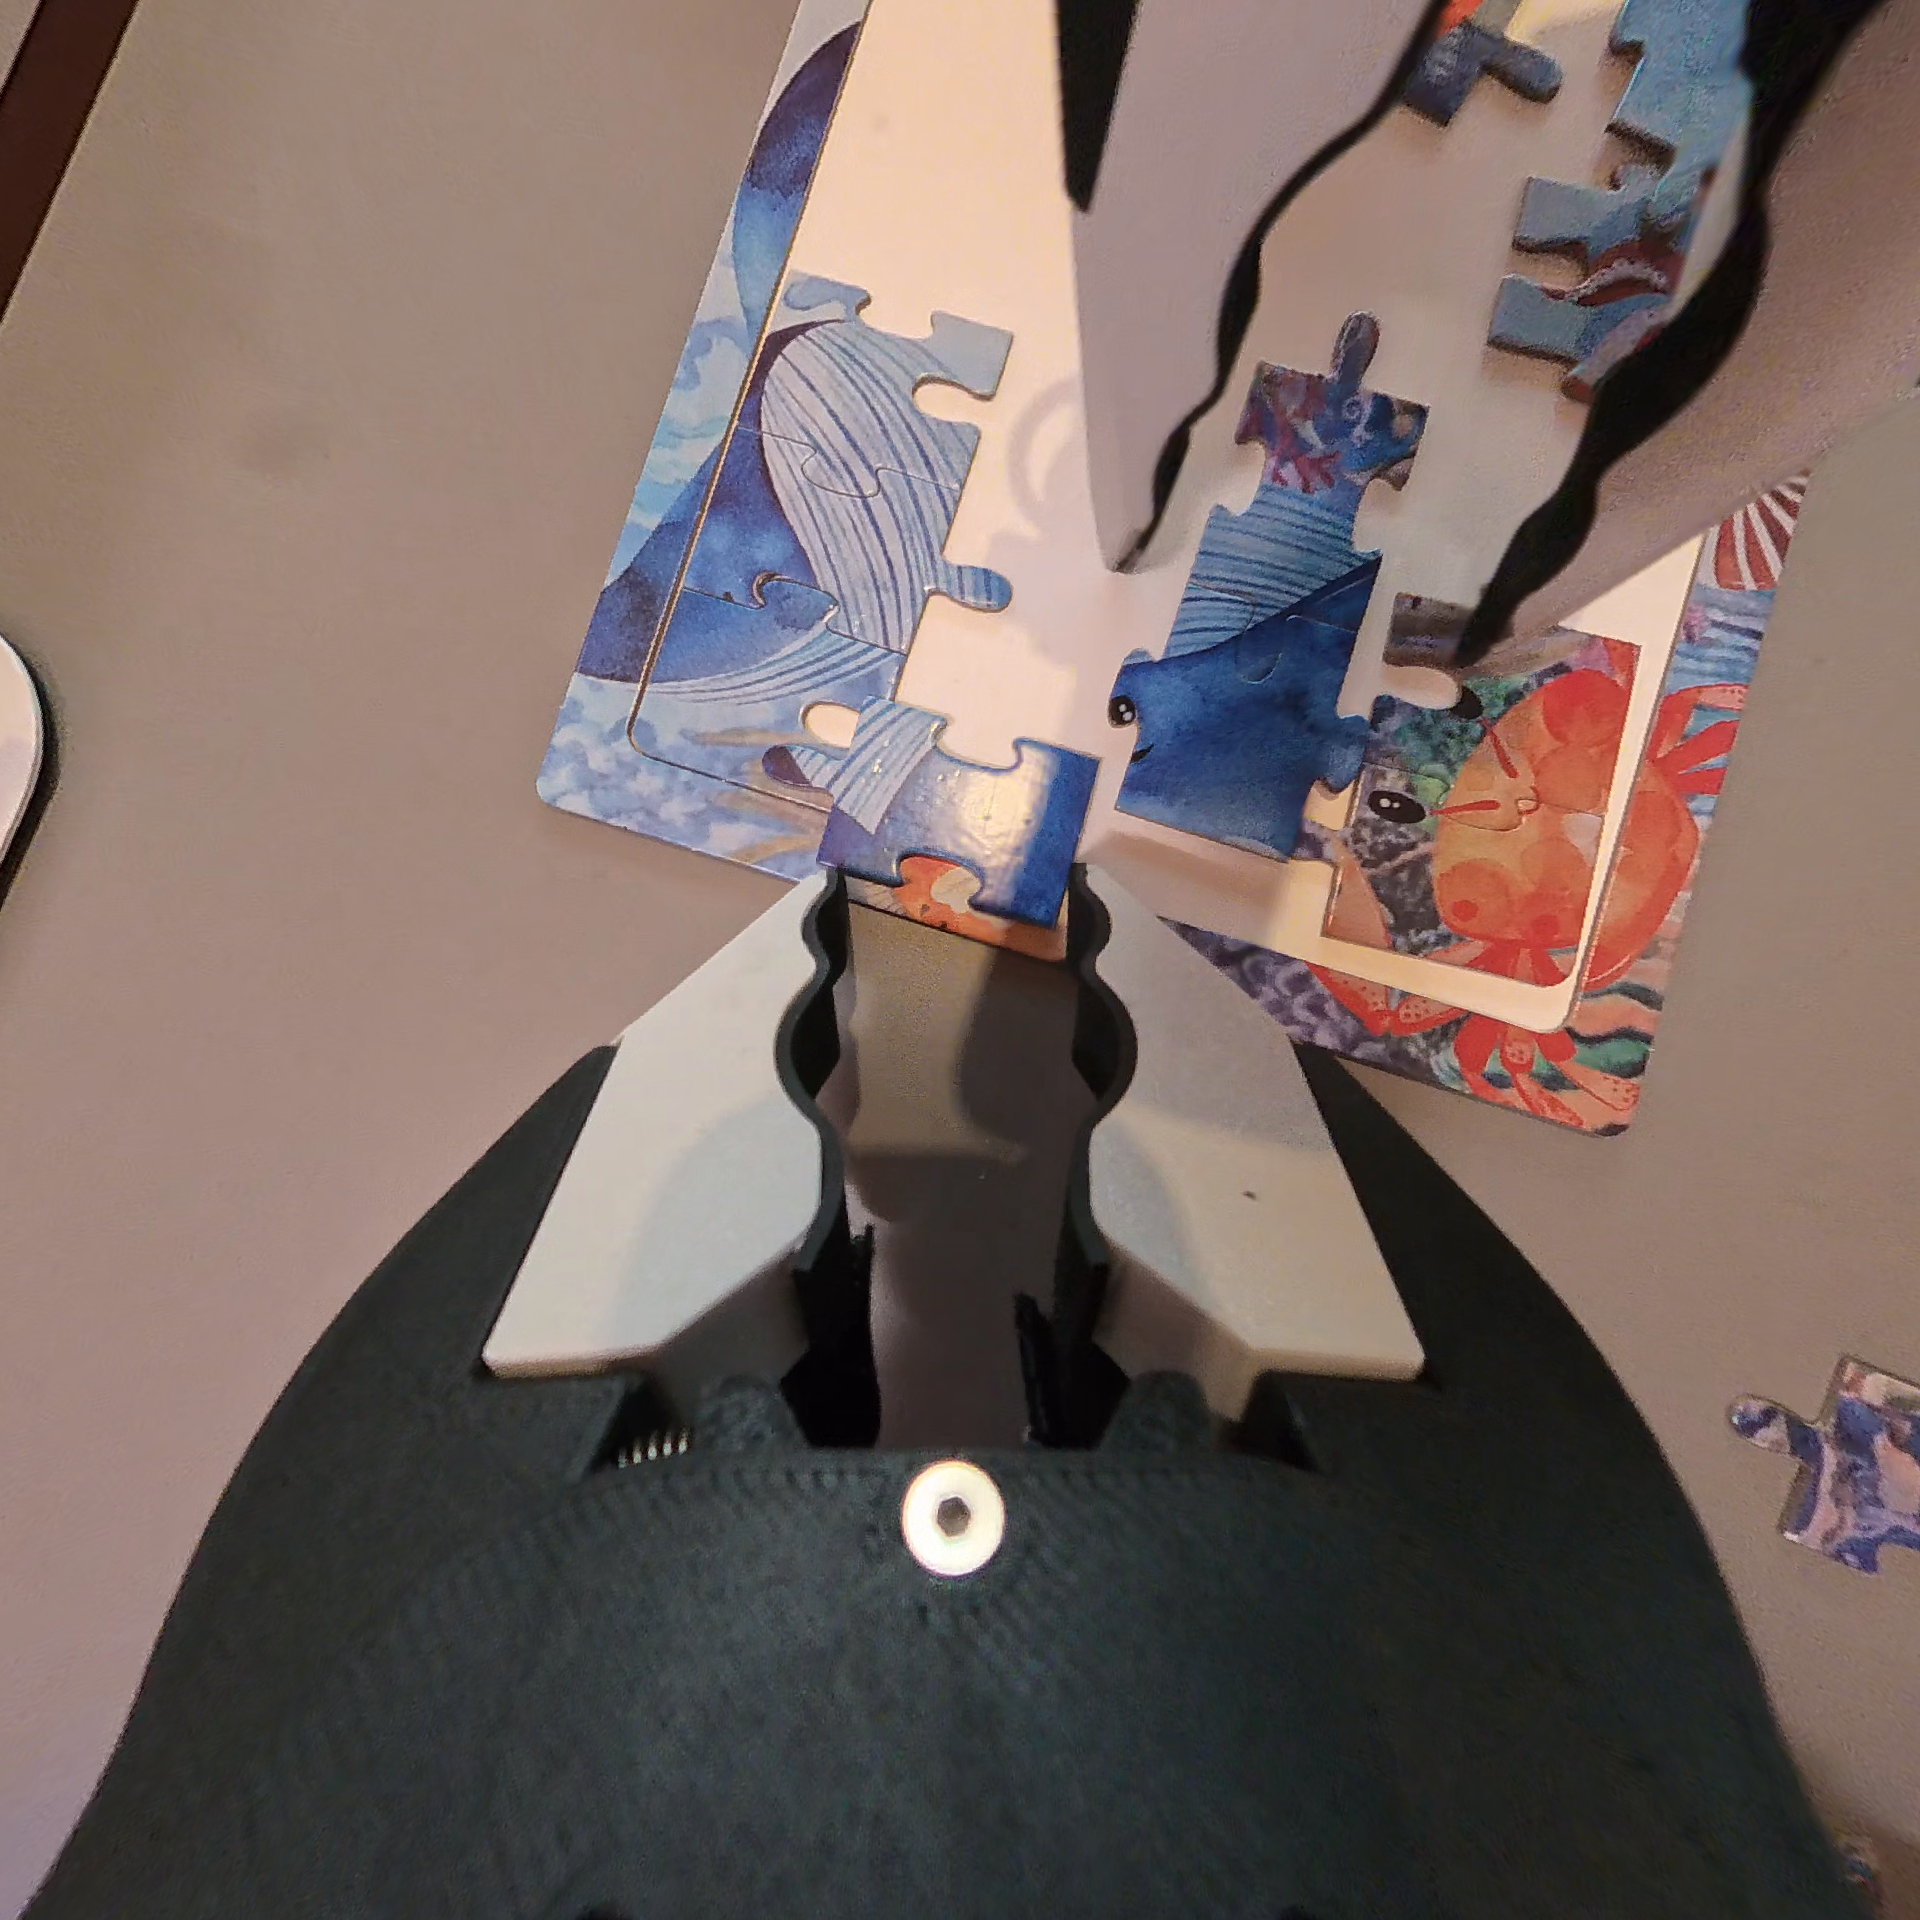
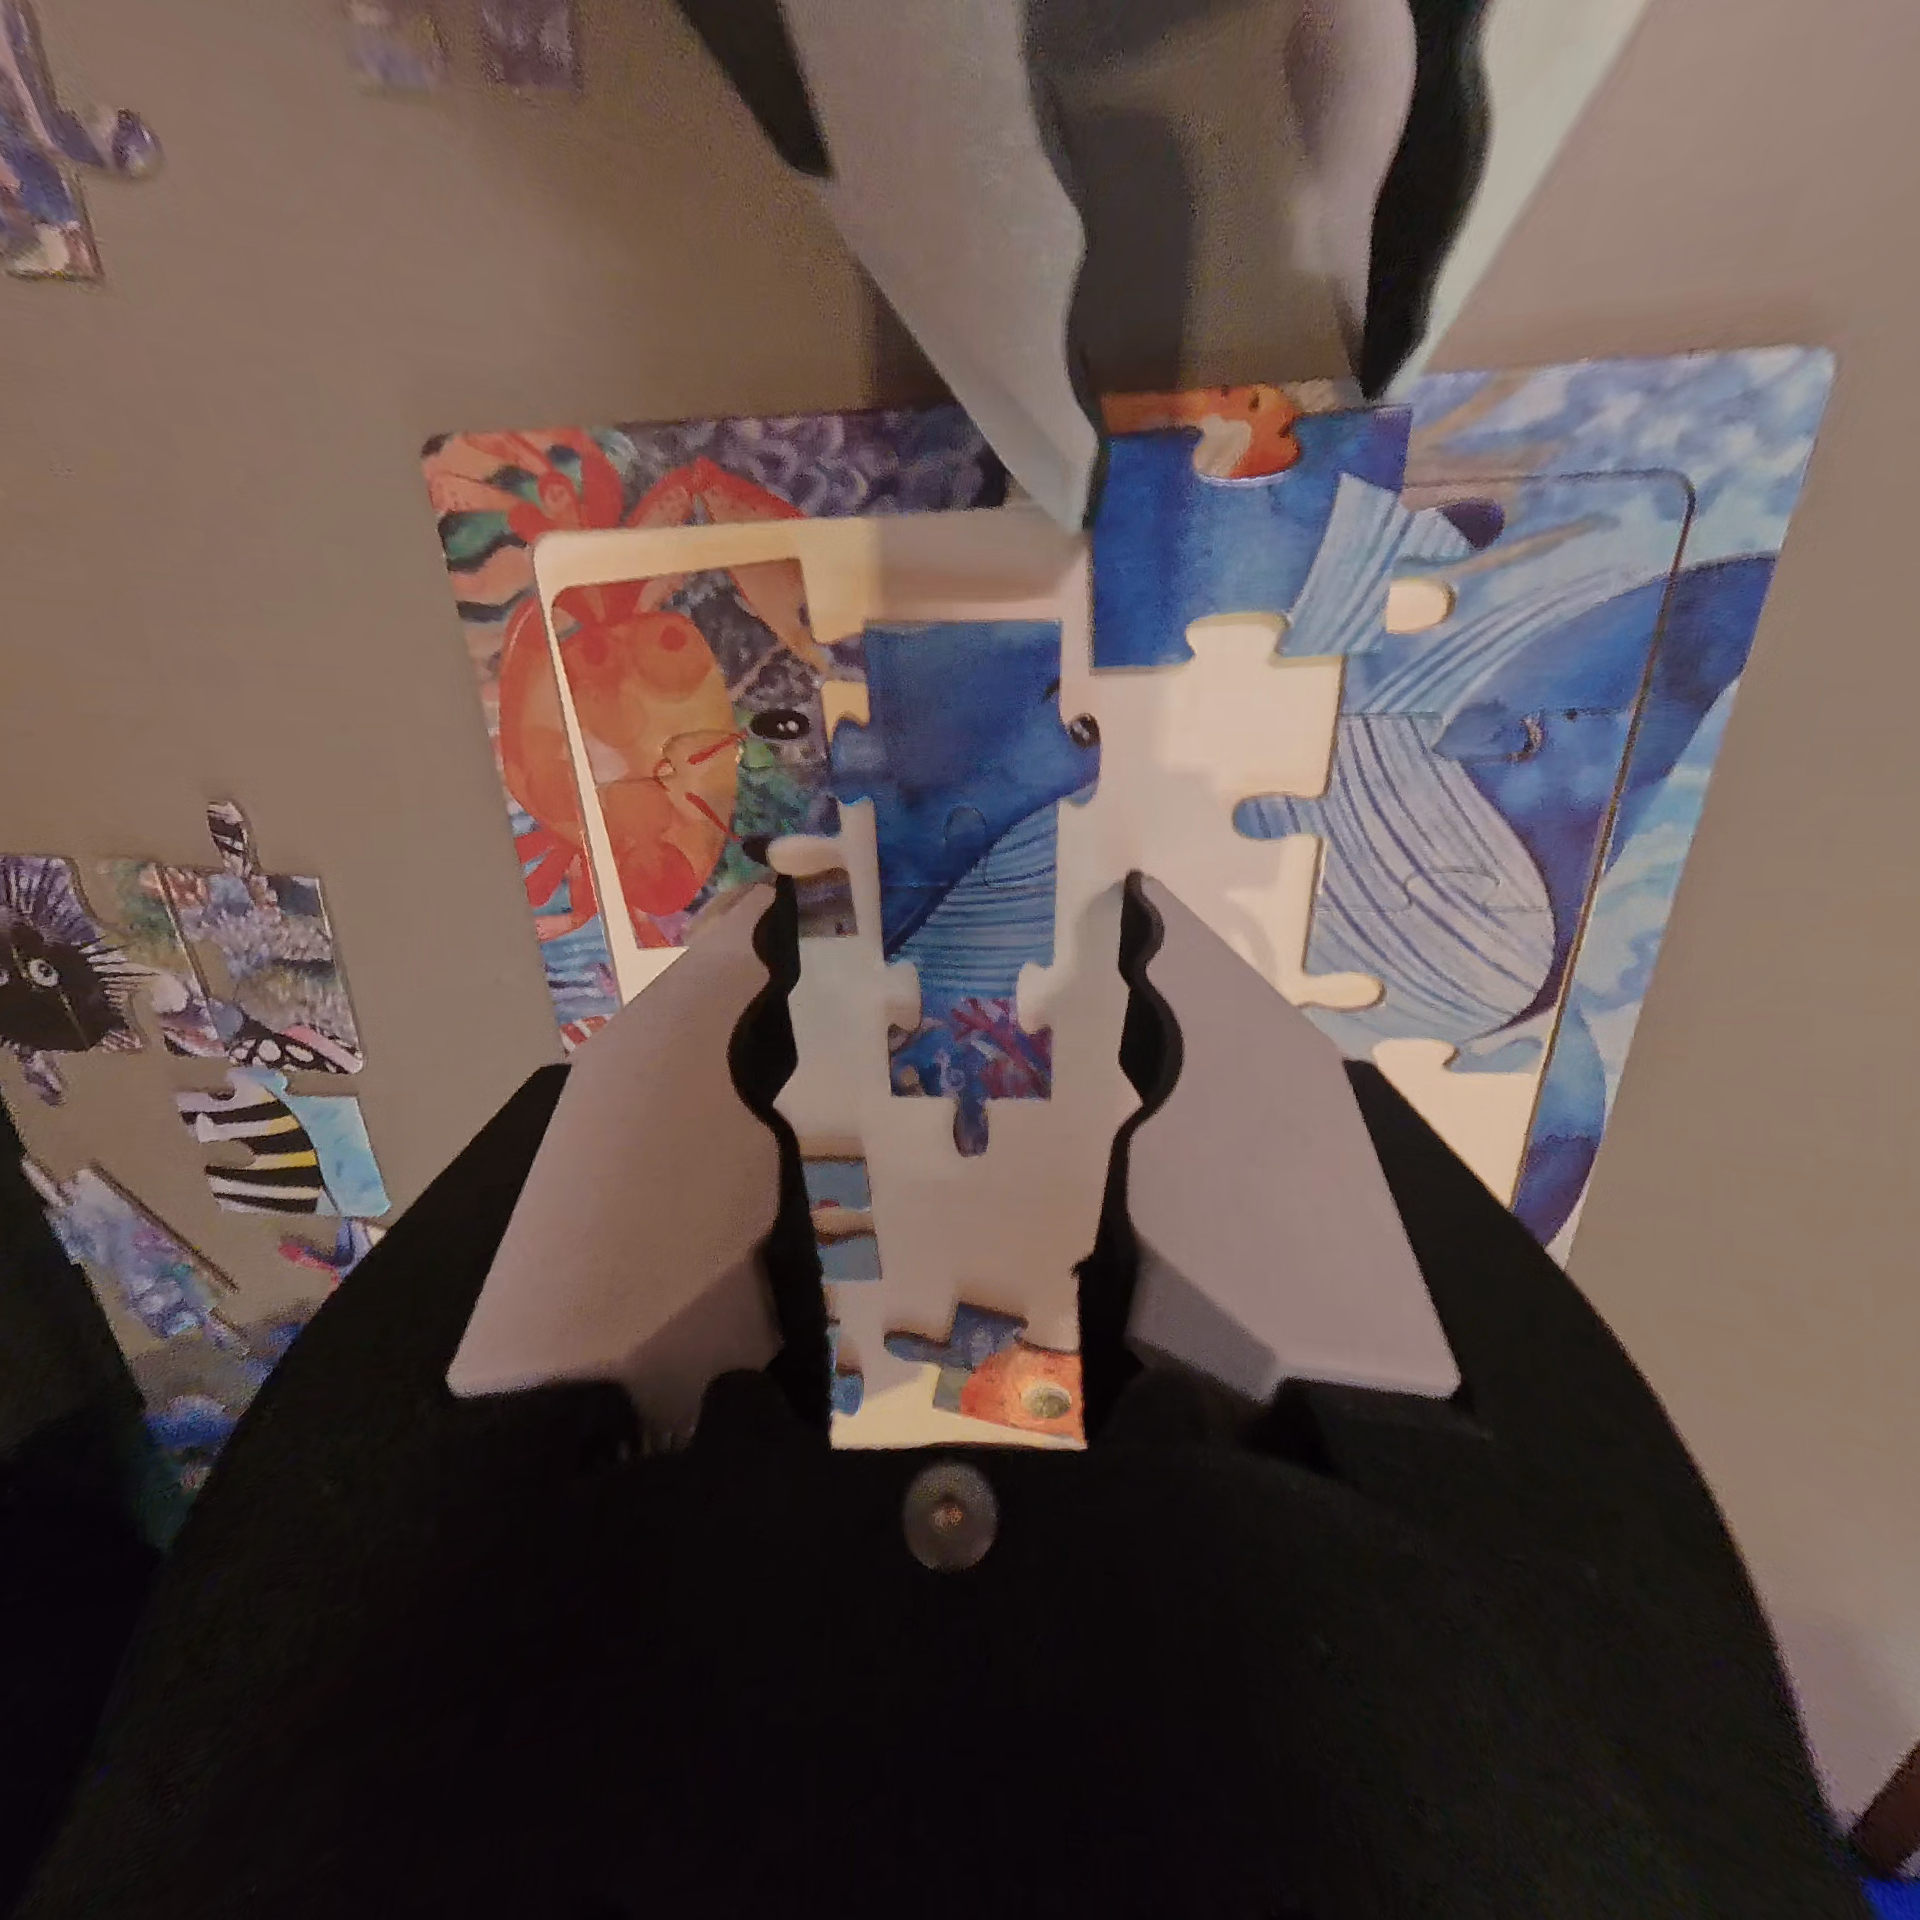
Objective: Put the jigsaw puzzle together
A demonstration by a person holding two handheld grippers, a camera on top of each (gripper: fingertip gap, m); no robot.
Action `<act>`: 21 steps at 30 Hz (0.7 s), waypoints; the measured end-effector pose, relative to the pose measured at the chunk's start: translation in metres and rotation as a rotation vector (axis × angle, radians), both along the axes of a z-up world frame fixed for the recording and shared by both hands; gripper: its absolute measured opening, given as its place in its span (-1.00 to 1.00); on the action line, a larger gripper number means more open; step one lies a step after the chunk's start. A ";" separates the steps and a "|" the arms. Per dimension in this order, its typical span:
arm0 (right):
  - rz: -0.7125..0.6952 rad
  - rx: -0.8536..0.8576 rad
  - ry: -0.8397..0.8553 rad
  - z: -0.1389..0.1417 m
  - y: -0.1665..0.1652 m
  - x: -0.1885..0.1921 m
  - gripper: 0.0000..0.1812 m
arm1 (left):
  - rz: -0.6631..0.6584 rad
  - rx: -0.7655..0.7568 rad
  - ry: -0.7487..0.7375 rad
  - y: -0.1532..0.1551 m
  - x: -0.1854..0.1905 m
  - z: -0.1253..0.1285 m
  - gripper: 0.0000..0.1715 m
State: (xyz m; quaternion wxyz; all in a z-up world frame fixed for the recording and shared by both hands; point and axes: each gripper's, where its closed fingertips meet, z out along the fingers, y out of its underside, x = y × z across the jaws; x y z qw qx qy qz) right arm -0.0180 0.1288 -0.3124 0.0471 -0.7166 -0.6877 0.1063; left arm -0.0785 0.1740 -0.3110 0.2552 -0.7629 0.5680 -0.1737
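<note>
The puzzle tray lies on the grey table, also in the right wrist view. Whale pieces sit fitted at one side, crab pieces at the other, and a blue ray column stands between them. My left gripper is shut on a blue piece by its side edges, at the tray's near rim beside the whale; the piece also shows in the right wrist view. My right gripper is open and empty, hovering over the ray column.
Several loose pieces lie on the table left of the tray in the right wrist view, among them a striped fish piece and a dark spiky fish piece. One loose piece lies near my left gripper. A white object sits at the left edge. Some 8 centimetres of space lies between my two pairs of fingers. The right gripper is farther from the white object, some 20 centimetres, than the left, some 15 centimetres.
</note>
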 end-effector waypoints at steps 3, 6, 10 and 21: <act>0.008 0.048 0.012 0.000 0.000 -0.001 -0.43 | -0.001 0.001 0.002 -0.001 0.000 0.000 -0.51; 0.013 0.044 0.048 0.000 -0.005 -0.003 -0.60 | -0.002 0.007 0.011 -0.001 0.000 0.000 -0.50; 0.013 0.051 0.064 0.000 -0.007 -0.001 -0.66 | -0.004 0.006 0.000 -0.002 0.002 0.001 -0.45; 0.005 0.121 0.118 0.015 0.007 0.007 -0.66 | -0.013 0.042 -0.043 0.002 0.013 0.000 -0.45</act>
